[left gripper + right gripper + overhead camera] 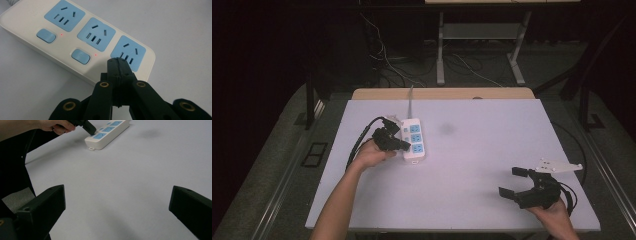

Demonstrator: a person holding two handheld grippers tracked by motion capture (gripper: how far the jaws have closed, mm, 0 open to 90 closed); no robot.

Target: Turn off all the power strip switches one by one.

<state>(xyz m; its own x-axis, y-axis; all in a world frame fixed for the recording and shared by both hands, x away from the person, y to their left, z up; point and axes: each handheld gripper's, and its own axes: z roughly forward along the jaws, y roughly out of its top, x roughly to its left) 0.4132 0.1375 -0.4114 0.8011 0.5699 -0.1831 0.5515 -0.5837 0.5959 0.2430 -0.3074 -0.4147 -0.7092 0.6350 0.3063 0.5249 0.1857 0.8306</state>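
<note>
A white power strip (414,139) with three blue sockets lies left of centre on the table. In the left gripper view, small red lights glow beside two blue switches on the strip (68,41). My left gripper (118,61) is shut with nothing between its jaws. Its joined tips rest over the strip's side next to the nearest socket and hide what lies under them; whether they press on it I cannot tell. In the high view the left gripper (406,145) reaches in from the strip's left. My right gripper (510,182) stands open near the front right, nothing in it (117,202).
The white table top (472,165) has a wooden strip along its far edge. The strip's grey cord (410,102) runs off the back. Cables and a metal frame stand on the floor beyond. A faint dark smudge (445,128) marks the table right of the strip.
</note>
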